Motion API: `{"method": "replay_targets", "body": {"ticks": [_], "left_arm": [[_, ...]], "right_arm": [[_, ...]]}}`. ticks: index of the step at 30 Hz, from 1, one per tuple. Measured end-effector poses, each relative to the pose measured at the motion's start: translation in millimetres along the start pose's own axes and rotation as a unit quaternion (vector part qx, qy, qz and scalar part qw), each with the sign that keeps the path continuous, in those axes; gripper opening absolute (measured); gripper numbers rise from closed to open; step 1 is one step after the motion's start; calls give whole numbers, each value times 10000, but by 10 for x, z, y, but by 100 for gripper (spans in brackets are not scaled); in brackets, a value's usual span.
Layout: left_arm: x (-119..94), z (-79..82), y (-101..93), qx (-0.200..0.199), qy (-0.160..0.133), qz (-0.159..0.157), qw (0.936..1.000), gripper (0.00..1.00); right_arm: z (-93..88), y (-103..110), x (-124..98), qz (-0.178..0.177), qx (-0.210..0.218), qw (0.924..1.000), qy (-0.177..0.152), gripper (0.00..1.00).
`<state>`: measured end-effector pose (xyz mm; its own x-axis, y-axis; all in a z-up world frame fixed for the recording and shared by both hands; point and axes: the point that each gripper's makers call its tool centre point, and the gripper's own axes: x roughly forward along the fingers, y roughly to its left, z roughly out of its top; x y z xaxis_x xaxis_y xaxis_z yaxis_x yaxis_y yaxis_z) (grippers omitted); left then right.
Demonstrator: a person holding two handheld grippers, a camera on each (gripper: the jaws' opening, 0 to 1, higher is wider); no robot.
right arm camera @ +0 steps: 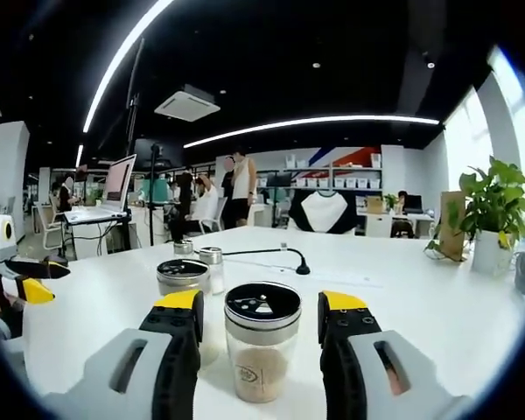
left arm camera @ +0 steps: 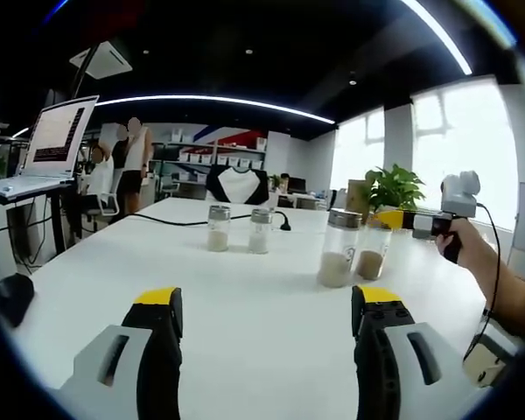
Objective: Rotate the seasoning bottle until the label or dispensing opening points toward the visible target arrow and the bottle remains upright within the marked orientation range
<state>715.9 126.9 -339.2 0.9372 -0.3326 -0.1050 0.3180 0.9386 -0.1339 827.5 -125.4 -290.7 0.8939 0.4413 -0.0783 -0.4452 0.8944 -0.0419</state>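
Your right gripper (right arm camera: 261,328) stood wide, one yellow-tipped jaw on each side of the seasoning bottle (right arm camera: 262,350), close to the glass but not visibly pressing it. That bottle stood upright on the white table (right arm camera: 437,306), its dark perforated lid facing the camera, with a second bottle (right arm camera: 183,284) just beside it on your left and two smaller shakers (right arm camera: 203,261) farther back. In the left gripper view the same pair of bottles (left arm camera: 352,249) sat near the table's right side, and your right gripper reached them from the right, held in your hand (left arm camera: 466,249).

Your left gripper (left arm camera: 267,328) also hung wide over bare table, holding nothing, well apart from the bottles.

No target arrow or orientation mark could be made out on the table from either view; it may have been hidden behind the bottle, so check where it lay before turning.

To do this step well, I judged you should close squarely on the body below the lid, with both pads level, so the bottle would not tip as it turned. Twist about its own axis without lifting much, and keep clear of the neighbouring bottle, which stood close enough to be knocked. Watch the small printed mark low on the glass as your reference.
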Motion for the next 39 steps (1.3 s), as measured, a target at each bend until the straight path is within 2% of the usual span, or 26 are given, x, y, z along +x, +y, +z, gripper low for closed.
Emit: {"method": "replay_targets", "body": {"ticks": [15,19,20,23,33,35,38,39], "left_arm": [[45,1,-59,32,-56,-104,9999,84],[44,67,-9,99,-160,19,9998,85],[37,91,-11,78,-205,-2,9998,85],[41,117,-99,357,-213,-184,9990,85],[44,125,-210,200,-330,-359,9986,85],[40,125,-221,195,-342,-375,9985,86],[36,113,-234,202,-309,-403,9985,86],[35,113,-230,208,-311,-393,9985,86]], "right_arm": [[-1,36,-473,-272,-168,9994,-162,54],[-26,97,-640,-294,-19,9992,-276,54],[-38,108,-686,-346,-21,9989,-308,54],[-60,148,-796,-465,-106,9982,-360,56],[-194,281,-1056,-607,164,9967,-519,58],[-216,286,-1084,-641,156,9965,-522,59],[-296,310,-1118,-672,42,9973,-280,61],[-292,326,-1130,-671,34,9973,-309,61]]}}
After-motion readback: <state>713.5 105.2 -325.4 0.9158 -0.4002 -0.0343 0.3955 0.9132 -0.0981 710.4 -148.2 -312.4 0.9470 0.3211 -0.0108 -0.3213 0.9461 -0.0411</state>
